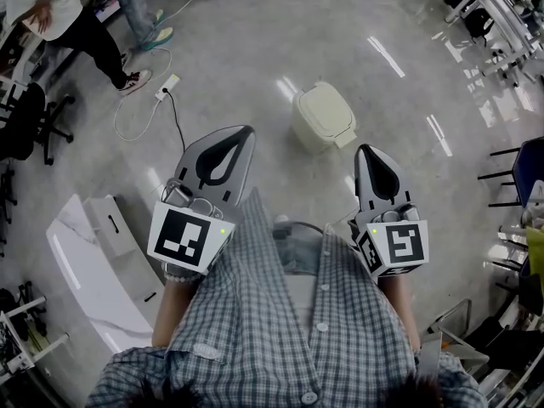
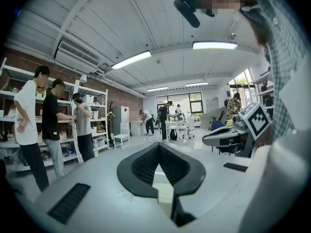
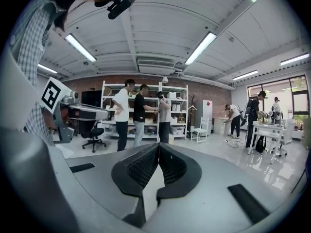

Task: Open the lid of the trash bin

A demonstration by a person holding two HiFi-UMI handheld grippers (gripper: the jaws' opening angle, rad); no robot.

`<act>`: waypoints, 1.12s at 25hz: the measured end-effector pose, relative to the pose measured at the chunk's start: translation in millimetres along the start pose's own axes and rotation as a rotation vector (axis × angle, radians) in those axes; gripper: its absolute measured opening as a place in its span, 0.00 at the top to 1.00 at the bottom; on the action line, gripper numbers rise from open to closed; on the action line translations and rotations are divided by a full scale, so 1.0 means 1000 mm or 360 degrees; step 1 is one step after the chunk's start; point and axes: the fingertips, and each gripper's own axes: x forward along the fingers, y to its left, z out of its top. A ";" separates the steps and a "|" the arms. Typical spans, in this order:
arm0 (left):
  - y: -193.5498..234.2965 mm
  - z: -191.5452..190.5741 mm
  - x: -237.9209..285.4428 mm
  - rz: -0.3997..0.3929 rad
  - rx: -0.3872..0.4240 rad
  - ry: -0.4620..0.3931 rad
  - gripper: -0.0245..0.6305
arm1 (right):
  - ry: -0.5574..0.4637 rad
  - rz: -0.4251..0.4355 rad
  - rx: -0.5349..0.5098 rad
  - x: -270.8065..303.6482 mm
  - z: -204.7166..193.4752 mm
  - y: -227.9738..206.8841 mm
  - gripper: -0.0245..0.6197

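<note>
Both empty: left hand-held gripper (image 1: 243,136) and right hand-held gripper (image 1: 365,151) have jaws pressed tip to tip. Trash bin (image 1: 313,139) stands on the floor, upper centre of the head view, lid (image 1: 325,107) down, apart from both. We judge it light, stiff, slick plastic, so hook the lid's edge. The gripper views show only the room, no bin.

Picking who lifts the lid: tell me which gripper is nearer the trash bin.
Right, seemingly. The right gripper ends just below the trash bin, by its right corner; the left gripper is farther off, to its left.
</note>
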 end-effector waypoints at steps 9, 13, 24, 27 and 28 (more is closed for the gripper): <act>-0.003 0.003 0.016 -0.0062 0.0043 0.0002 0.96 | 0.0003 -0.0065 0.0026 -0.002 -0.007 -0.013 0.93; -0.008 0.007 0.033 -0.0132 0.0043 -0.0001 0.96 | 0.0010 -0.0131 0.0029 -0.006 -0.009 -0.027 0.93; 0.015 0.007 0.107 -0.0393 0.0065 0.0024 0.96 | 0.0067 -0.0401 0.0079 0.026 -0.013 -0.059 0.93; 0.022 0.011 0.127 -0.0456 0.0109 0.0035 0.96 | 0.0089 -0.0446 0.0134 0.042 -0.014 -0.068 0.93; 0.028 0.011 0.132 -0.0473 0.0118 0.0044 0.96 | 0.0092 -0.0458 0.0151 0.050 -0.013 -0.069 0.93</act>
